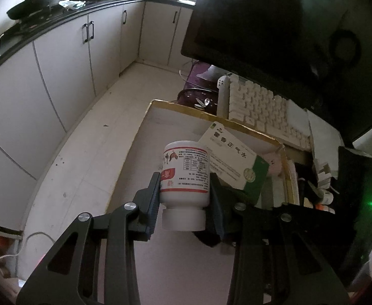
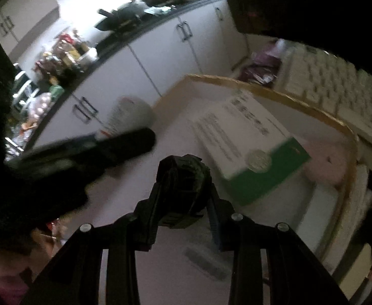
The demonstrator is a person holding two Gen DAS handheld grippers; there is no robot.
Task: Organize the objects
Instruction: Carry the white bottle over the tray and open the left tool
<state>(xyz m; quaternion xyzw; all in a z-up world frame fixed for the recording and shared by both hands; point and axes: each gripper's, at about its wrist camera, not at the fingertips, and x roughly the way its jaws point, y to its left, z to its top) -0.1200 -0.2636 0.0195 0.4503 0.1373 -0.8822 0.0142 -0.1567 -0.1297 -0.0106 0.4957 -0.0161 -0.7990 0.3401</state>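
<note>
Landmark = shallow cardboard tray w/ gold rim. Far left of it, dark counter w/ pans, white cabinets below, then bare tiled floor up to tray's left edge. L gripper over tray's near-left part, jaws narrow, clamped on a white pill bottle w/ red-and-white label, cap end toward the camera, base pointing into tray. Just right of bottle, touching or nearly so (can't tell), a white-and-green medicine box lies tilted in tray's middle, blocking the way further in; something pink sits beyond it in tray's right corner. R gripper, also over tray's near side, jaws narrow, pinching a black lumpy object, too dark and blurred to name. Behind tray's far rim, a white keyboard; above that a dark monitor. Right of tray, cluttered small items, unclear.
</note>
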